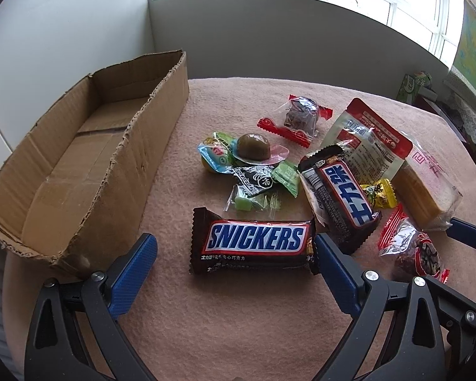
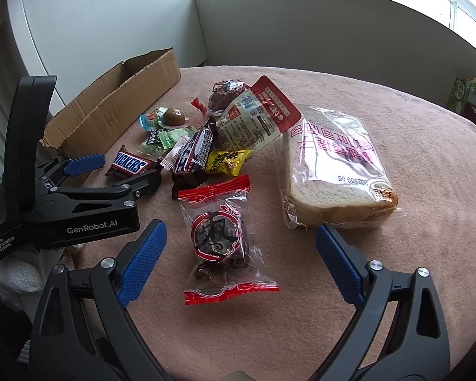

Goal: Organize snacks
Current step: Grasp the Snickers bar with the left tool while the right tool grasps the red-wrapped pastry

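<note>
A pile of snacks lies on a pink cloth. A Snickers bar (image 1: 254, 241) lies just ahead of my open left gripper (image 1: 236, 244), between its blue fingertips. A second Snickers bar (image 1: 342, 197) lies to its right. My open right gripper (image 2: 241, 238) straddles a clear red-edged packet of dried fruit (image 2: 220, 238). A wrapped bread slice (image 2: 336, 174) lies right of it. An empty cardboard box (image 1: 89, 165) stands at the left. The left gripper also shows in the right wrist view (image 2: 123, 171).
A red-and-white pouch (image 1: 368, 139), a yellow candy (image 1: 380, 193), a brown egg pack (image 1: 254, 149), green sweets (image 1: 254, 200) and another red-edged packet (image 1: 298, 117) lie in the pile. A wall and window stand behind the table (image 1: 238, 333). Green boxes (image 1: 415, 85) stand at far right.
</note>
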